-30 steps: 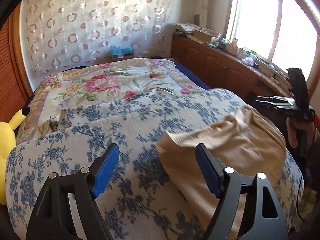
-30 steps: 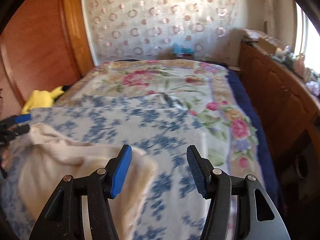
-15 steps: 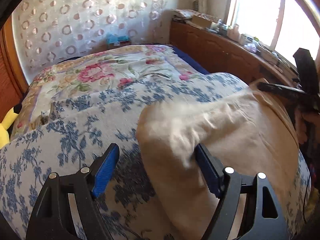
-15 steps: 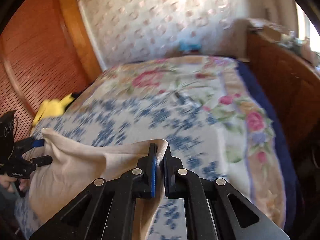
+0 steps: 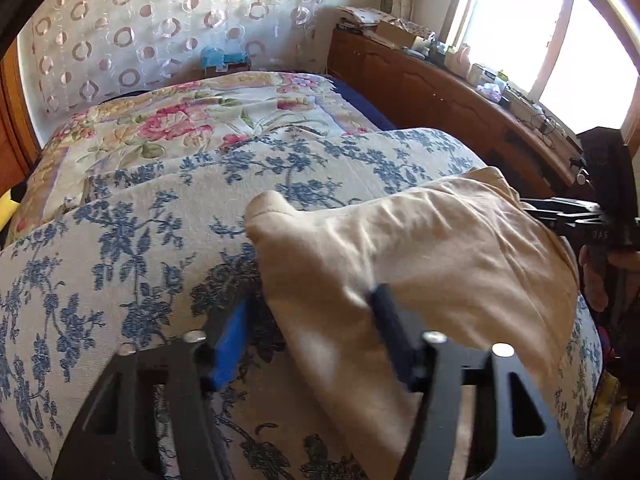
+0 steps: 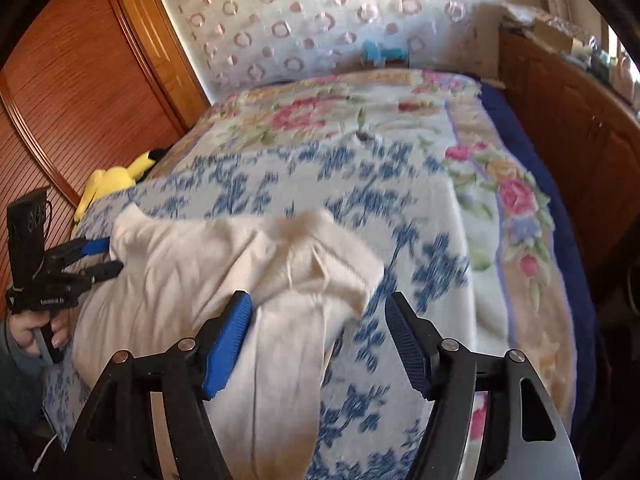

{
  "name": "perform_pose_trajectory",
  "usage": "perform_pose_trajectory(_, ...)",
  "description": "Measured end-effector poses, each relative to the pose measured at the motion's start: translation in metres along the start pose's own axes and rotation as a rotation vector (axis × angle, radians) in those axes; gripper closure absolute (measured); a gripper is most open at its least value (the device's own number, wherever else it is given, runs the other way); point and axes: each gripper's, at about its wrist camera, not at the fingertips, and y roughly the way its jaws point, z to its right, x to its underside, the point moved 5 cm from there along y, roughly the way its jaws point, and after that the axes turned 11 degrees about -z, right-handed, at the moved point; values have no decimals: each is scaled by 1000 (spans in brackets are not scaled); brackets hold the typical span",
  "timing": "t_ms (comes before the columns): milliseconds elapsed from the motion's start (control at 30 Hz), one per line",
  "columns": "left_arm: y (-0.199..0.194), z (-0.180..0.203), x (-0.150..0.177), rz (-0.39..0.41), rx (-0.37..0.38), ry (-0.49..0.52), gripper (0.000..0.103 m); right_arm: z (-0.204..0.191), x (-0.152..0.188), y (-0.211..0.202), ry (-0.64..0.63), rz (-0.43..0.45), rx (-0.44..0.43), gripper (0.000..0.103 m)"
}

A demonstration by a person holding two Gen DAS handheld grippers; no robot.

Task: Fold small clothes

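Observation:
A cream garment (image 5: 432, 264) lies on the blue-flowered cloth (image 5: 120, 248) at the bed's near end, with one part folded over the rest. My left gripper (image 5: 312, 336) is open, its jaws either side of the garment's near left edge, the cloth draped over the right finger. My right gripper (image 6: 320, 340) is open just above the garment (image 6: 224, 264), with the folded corner lying loose between and ahead of its jaws. Each gripper shows in the other's view, the right (image 5: 560, 216) and the left (image 6: 96, 256).
The bed carries a rose-patterned quilt (image 6: 360, 120) further back. A yellow plush toy (image 6: 112, 180) lies at the bed's left edge by the wooden sliding door (image 6: 72, 80). A wooden cabinet (image 5: 440, 92) with clutter runs along the right under the window.
My right gripper was shut on the garment's corner half a second ago; it has opened and dropped the fold onto the garment. The left gripper's jaws have moved closer together around the near edge.

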Motion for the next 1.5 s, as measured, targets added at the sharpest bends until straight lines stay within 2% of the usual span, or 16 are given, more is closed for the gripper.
perform_pose_trajectory(100,1,3,-2,-9,7,-1,51,6,-5,4,43,-13,-80,32)
perform_pose_trajectory(233,3,4,-5,-14,25,-2,51,7,-6,7,18,-19,-83,32)
perform_pose_trajectory(267,4,5,-6,-13,42,-5,53,4,-5,9,9,-26,-100,41)
perform_pose_trajectory(300,4,6,-5,-14,55,-6,68,0,-3,11,-3,-34,-118,51)
perform_pose_trajectory(333,4,6,-6,-20,66,-9,81,-5,-1,15,-16,-41,-129,56)
perform_pose_trajectory(367,4,6,-6,-22,91,-16,88,-10,1,15,-31,-47,-139,67)
perform_pose_trajectory(400,1,6,-7,-12,93,-23,90,-14,3,15,-45,-44,-141,75)
perform_pose_trajectory(500,-23,15,-3,49,81,11,92,-20,3,5,-68,-16,-84,86)
perform_pose_trajectory(700,-98,19,15,181,118,39,92,-59,-6,-39,-167,109,-45,88)
perform_pose_trajectory(900,-158,-21,48,280,94,-30,93,-122,-34,-48,-305,155,-72,89)
perform_pose_trajectory(1100,-205,-89,99,353,20,-170,93,-207,-73,-25,-476,166,-135,89)
perform_pose_trajectory(1267,-241,-131,133,415,-28,-257,93,-276,-109,13,-615,153,-189,89)
perform_pose_trajectory(1500,-273,-179,144,464,-112,-339,93,-346,-172,60,-742,139,-239,89)
